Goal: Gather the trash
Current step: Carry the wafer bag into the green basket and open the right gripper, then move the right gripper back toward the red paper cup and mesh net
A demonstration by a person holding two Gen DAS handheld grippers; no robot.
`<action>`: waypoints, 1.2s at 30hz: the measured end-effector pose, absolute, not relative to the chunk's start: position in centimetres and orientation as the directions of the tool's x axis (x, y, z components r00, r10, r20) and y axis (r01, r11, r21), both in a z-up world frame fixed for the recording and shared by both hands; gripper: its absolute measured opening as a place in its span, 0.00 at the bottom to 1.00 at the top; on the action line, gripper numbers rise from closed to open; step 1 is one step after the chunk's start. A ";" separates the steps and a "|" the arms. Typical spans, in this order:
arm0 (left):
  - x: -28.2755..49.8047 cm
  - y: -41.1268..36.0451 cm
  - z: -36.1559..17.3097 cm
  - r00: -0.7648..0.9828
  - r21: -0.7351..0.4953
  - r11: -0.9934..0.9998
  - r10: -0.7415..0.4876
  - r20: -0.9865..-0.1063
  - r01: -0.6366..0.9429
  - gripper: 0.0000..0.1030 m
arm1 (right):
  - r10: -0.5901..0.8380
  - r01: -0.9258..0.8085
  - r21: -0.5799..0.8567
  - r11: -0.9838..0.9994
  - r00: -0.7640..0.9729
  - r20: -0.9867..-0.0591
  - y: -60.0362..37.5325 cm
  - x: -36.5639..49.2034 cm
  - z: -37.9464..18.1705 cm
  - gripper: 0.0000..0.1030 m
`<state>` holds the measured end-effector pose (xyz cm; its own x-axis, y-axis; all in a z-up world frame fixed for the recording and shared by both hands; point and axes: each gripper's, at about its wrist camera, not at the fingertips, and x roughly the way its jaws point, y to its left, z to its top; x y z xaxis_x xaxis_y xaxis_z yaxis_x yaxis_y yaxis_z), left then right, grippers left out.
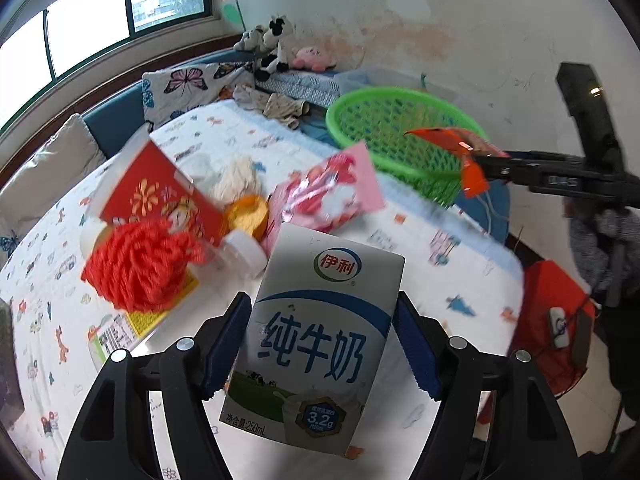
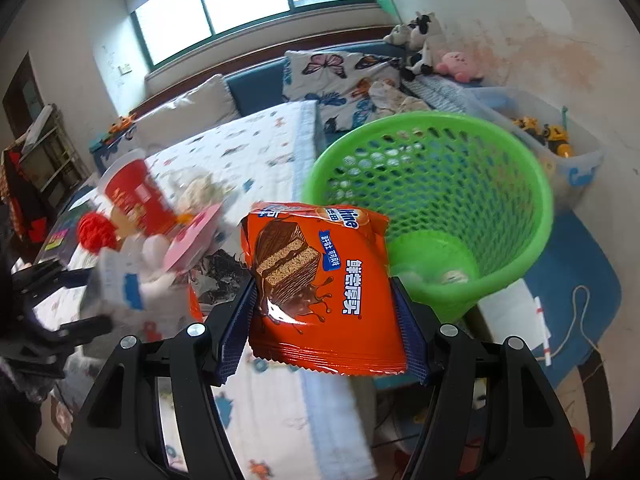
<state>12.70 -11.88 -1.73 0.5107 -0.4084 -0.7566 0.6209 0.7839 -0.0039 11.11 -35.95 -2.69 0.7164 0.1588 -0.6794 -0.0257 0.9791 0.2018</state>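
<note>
My left gripper (image 1: 322,316) is shut on a white and blue milk carton (image 1: 316,340) and holds it above the printed tablecloth. My right gripper (image 2: 322,300) is shut on an orange chocolate cake wrapper (image 2: 320,280) and holds it just left of the green mesh basket (image 2: 436,184). In the left wrist view the right gripper (image 1: 480,160) holds the orange wrapper (image 1: 452,148) at the rim of the green basket (image 1: 400,136). A pink snack packet (image 1: 328,192), a red paper cup (image 1: 160,196) and a white bottle (image 1: 244,252) lie on the table.
A red yarn ball (image 1: 140,268) and an orange yarn roll (image 1: 248,212) lie among the trash. The basket stands on a blue stool (image 2: 576,276) beyond the table's right edge. A red fan (image 1: 556,320) is on the floor. Cushions and plush toys line the bench behind.
</note>
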 end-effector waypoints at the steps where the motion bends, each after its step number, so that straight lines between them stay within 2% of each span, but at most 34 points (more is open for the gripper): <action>1: 12.6 -11.9 -1.1 0.513 -0.014 0.782 -0.421 -0.748 0.623 0.67 | 0.150 -0.017 0.198 0.980 0.720 -0.678 -36.4 11.4 -2.6 0.63; 10: 14.0 -13.2 3.4 0.534 -0.067 0.774 -0.493 -0.687 0.629 0.67 | 0.078 0.059 0.169 0.984 0.711 -0.698 -39.9 14.7 -2.6 0.63; 18: 16.5 -15.6 5.7 0.551 -0.067 0.775 -0.504 -0.665 0.628 0.67 | 0.049 0.089 0.154 0.984 0.696 -0.717 -41.5 17.6 -3.2 0.63; 24: 19.1 -18.0 7.0 0.554 -0.080 0.775 -0.515 -0.654 0.627 0.67 | 0.043 0.105 0.157 0.982 0.688 -0.724 -42.5 19.6 -4.1 0.73; 29: 21.1 -20.2 7.9 0.551 -0.086 0.770 -0.524 -0.650 0.632 0.67 | 0.039 0.121 0.167 0.978 0.687 -0.726 -43.4 20.0 -4.5 0.77; 36: 23.0 -23.6 7.5 0.526 -0.099 0.760 -0.532 -0.663 0.643 0.67 | 0.035 0.135 0.177 0.975 0.692 -0.721 -44.6 18.9 -4.4 0.77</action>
<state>22.99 -23.61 7.47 0.5265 -0.5319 -0.6632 0.6428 0.7596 -0.0989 18.86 -44.56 -4.44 0.6916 0.0351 -0.7215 0.1354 0.9748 0.1773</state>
